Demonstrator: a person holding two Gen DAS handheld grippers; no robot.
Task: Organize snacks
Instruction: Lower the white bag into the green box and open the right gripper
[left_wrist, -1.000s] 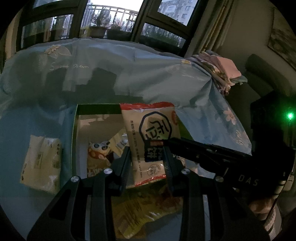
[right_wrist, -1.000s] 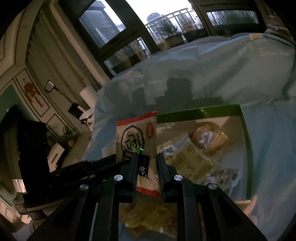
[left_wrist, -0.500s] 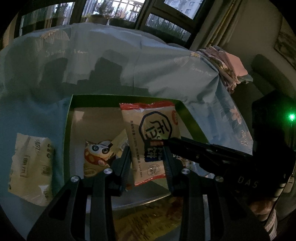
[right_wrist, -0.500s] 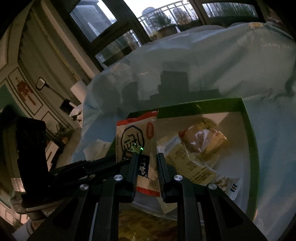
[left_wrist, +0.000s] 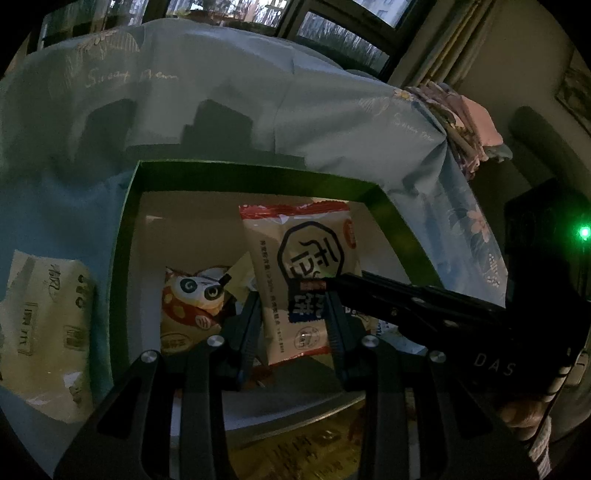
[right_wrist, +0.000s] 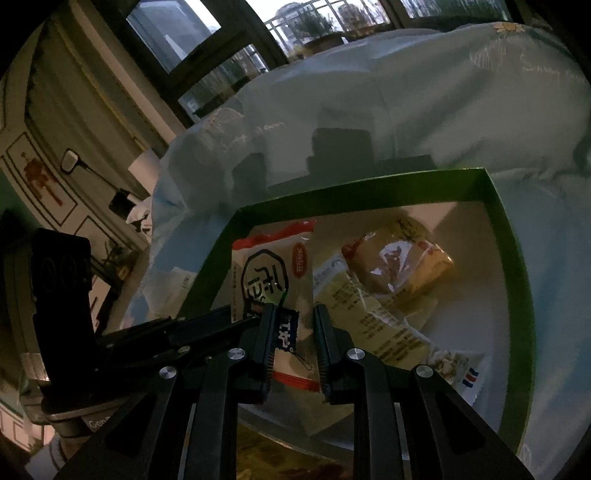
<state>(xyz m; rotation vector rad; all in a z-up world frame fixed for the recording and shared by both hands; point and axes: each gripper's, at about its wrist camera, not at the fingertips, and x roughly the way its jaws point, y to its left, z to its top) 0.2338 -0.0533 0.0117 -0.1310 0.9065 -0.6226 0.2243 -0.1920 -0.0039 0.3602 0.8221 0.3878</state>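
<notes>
A beige snack packet with red ends and a black hexagon logo is held upright over a green-walled box. My left gripper is shut on its lower part, and my right gripper is shut on the same packet from the other side. The right gripper's fingers cross in from the right in the left wrist view. Inside the box lie an owl-print packet, an orange-wrapped snack and a pale printed packet.
A pale packet lies on the light blue floral cloth left of the box. A yellow packet lies in front of the box. Folded clothes sit at the far right. Windows stand behind.
Both grippers have carried the held packet forward, so it now hangs over the inside of the green box. The box looks nearer and larger in both views.
</notes>
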